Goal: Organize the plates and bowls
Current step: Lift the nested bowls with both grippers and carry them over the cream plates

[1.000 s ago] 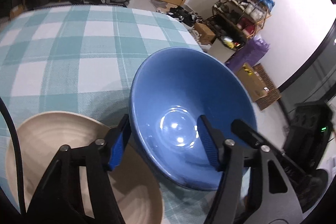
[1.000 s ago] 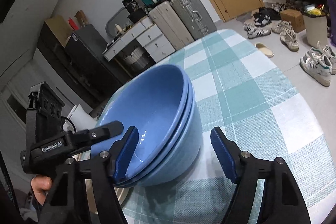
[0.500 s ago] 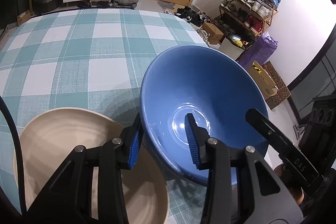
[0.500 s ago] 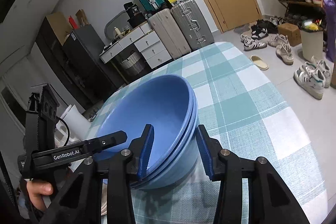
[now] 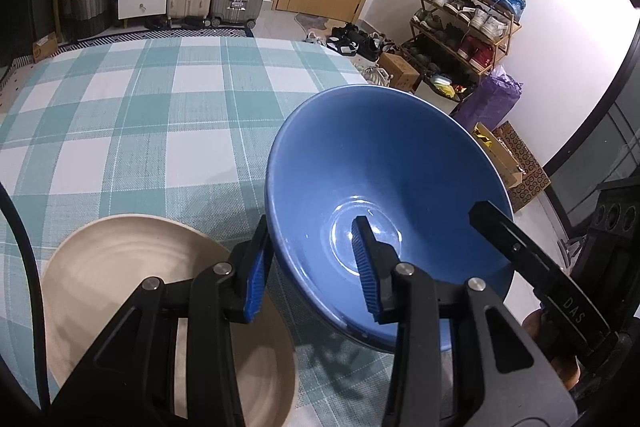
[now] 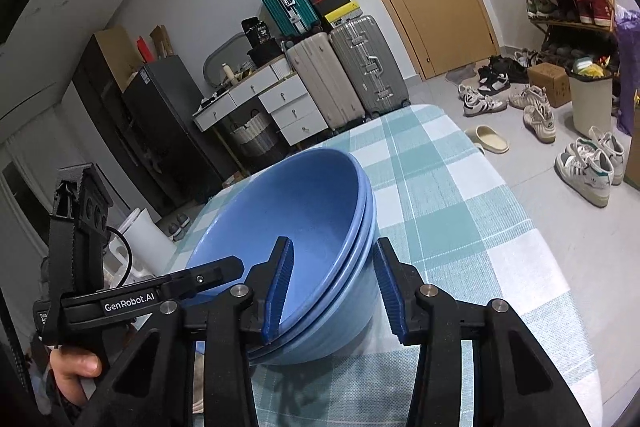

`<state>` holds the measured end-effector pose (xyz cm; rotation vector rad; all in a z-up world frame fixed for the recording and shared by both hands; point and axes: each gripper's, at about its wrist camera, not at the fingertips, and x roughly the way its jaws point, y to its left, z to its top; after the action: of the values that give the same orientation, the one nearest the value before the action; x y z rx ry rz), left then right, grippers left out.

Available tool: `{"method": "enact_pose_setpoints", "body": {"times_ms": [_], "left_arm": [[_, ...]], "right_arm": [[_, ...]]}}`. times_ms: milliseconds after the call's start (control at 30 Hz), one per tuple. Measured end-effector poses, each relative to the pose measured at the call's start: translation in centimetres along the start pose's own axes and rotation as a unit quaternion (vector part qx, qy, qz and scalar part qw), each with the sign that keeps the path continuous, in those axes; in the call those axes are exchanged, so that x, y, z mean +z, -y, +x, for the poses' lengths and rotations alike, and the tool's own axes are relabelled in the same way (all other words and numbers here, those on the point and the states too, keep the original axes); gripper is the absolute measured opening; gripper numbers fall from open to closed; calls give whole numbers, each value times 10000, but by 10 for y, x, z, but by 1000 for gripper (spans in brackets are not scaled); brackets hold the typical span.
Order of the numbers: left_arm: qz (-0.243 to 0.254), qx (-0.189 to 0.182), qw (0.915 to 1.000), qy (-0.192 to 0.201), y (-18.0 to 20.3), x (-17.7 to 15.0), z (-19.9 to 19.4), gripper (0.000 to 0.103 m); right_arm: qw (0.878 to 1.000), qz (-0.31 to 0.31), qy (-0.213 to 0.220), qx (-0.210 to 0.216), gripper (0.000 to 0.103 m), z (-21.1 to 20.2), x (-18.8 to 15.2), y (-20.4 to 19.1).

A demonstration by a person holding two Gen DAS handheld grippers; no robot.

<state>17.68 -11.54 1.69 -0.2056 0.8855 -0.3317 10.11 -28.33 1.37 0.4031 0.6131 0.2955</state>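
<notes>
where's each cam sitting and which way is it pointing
Left wrist: on the left gripper, angled down at the blue bowl stack, beige plate, checked tablecloth; the right gripper's finger intrudes.
Right wrist: on the right gripper, angled down from the stack's opposite side; the left gripper and a hand show.
Shared: stack, tablecloth, suitcases, door.

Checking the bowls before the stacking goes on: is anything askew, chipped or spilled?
The blue bowl stack is tilted, its rim clamped on opposite sides by the left hand-held gripper and the right hand-held gripper. The beige plate lies flat on the tablecloth. No chips or spills show.
</notes>
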Motion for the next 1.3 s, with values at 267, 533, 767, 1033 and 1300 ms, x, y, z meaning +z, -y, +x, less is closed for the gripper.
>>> {"method": "enact_pose_setpoints", "body": {"times_ms": [267,533,767,1033,1300], "left_arm": [[-8,70,9998,161,3,-2,-27,36],[-37,147,9995,292,-2,-10,-56,36],[-84,188,9989,422,-7,-15,-80,36],[-162,252,9981,532,-19,-25,-106,36],[-247,325,9972,628,-37,-32,-123,36]], "right_arm": [[9999,-120,59,66,44,-10,5,-13],[9995,-276,76,127,44,-14,3,-31],[9990,-378,84,243,44,-14,0,-45],[9982,-524,45,297,44,-14,-7,-64],[9968,-712,-66,369,44,-7,-13,-87]]}}
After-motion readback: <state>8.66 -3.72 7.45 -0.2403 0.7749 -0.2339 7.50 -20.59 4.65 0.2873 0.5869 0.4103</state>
